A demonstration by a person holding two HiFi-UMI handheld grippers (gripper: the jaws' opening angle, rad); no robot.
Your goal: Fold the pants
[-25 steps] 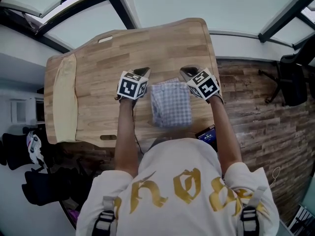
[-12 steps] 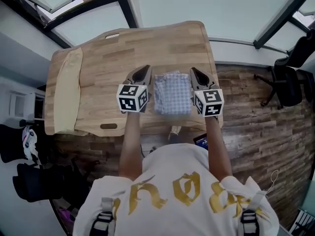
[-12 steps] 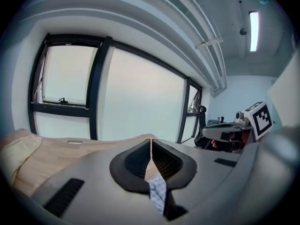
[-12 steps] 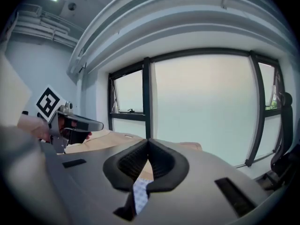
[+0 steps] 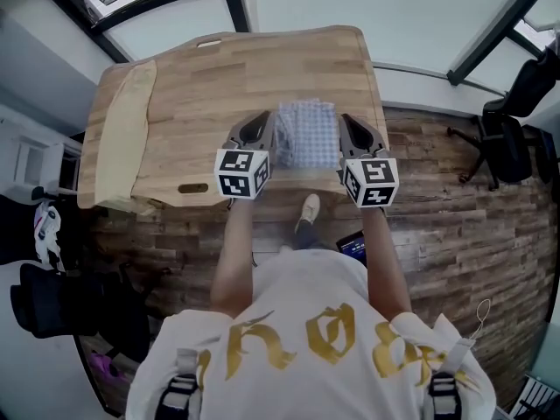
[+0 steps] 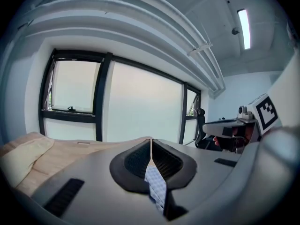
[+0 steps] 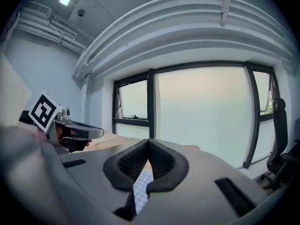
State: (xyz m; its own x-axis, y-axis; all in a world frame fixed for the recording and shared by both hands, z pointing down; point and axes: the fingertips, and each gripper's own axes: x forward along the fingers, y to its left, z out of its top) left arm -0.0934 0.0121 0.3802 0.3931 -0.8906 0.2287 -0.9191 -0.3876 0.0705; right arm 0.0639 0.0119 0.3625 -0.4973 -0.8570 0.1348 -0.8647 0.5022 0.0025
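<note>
The blue-and-white checked pants [image 5: 306, 134] are a folded bundle over the near part of the wooden table [image 5: 219, 86]. My left gripper [image 5: 260, 125] is shut on their left edge. My right gripper [image 5: 350, 128] is shut on their right edge. Both grippers point nearly level, towards the windows. In the left gripper view, a strip of checked cloth [image 6: 157, 186] is pinched between the closed pads of the left gripper [image 6: 151, 146]. The right gripper view shows the same cloth [image 7: 142, 189] under the right gripper [image 7: 148, 146]. Whether the bundle rests on the table or hangs above it I cannot tell.
A cream cloth [image 5: 122, 143] lies along the table's left side. An office chair [image 5: 506, 138] stands at the right on the plank floor. A person's shoe [image 5: 308, 210] and a small screen [image 5: 354, 245] are below the table's near edge. Windows run behind the table.
Both grippers have risen and tipped from pointing down to nearly level, keeping hold of the pants. The bundle now sits between them instead of below them.
</note>
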